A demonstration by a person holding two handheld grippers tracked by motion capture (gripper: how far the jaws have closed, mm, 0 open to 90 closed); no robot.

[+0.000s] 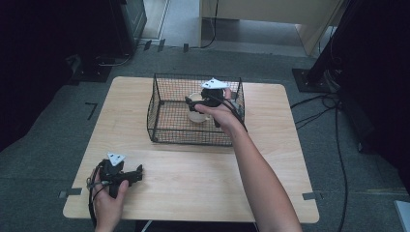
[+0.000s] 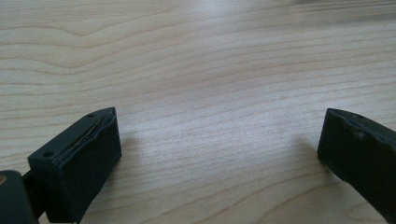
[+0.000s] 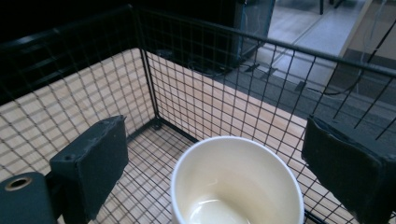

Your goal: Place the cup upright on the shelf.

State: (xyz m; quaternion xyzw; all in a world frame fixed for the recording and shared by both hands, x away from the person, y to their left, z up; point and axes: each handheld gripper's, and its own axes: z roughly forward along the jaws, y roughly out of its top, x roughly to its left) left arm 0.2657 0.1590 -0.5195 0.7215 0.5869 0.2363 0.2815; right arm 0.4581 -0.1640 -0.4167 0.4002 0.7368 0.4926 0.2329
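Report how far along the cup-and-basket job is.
Done: the cream cup stands upright inside the wire basket on the table. In hand: the right claw hangs open over the cup, jaws either side, not gripping it. The left claw rests open on bare wood. Left: closing on the cup or pulling clear; I cannot tell which.

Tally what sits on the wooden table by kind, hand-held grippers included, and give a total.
Black wire mesh basket: 1
Cream round cup, standing in that basket: 1
Black two-jaw grippers: 2, the left gripper open over bare wood, the right gripper open, its jaws either side of the cup
Total: 4
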